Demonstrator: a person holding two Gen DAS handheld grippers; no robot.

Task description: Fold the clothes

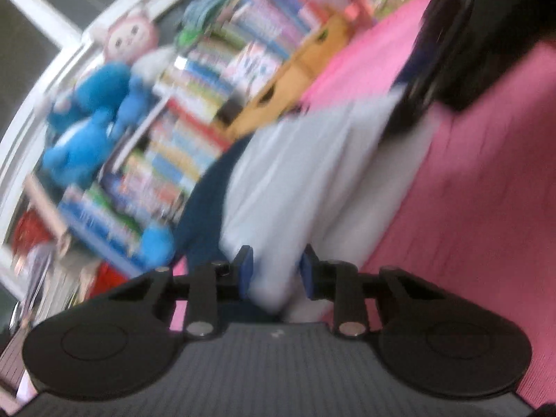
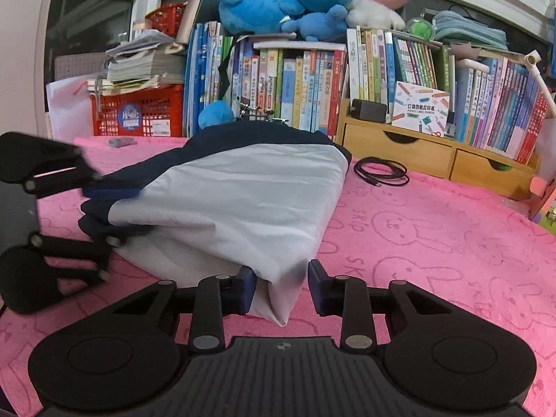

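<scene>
A folded garment (image 2: 236,194), white with navy parts, lies on the pink bunny-print cloth (image 2: 434,243) that covers the table. My right gripper (image 2: 279,288) straddles its near white corner. The left pad touches the fabric, while a strip of pink shows beside the right pad, so it is open around the corner. My left gripper (image 2: 107,215) comes in from the left, rolled on its side, and clamps the garment's navy-and-white left edge. In the blurred left wrist view, white fabric (image 1: 295,180) fills the gap between the left gripper's (image 1: 276,272) blue pads.
Rows of books (image 2: 295,83) line the back, with plush toys (image 2: 288,0) on top. A wooden drawer unit (image 2: 399,146) stands at back right, and a coiled black cable (image 2: 380,172) lies before it. A red basket (image 2: 139,111) is at back left.
</scene>
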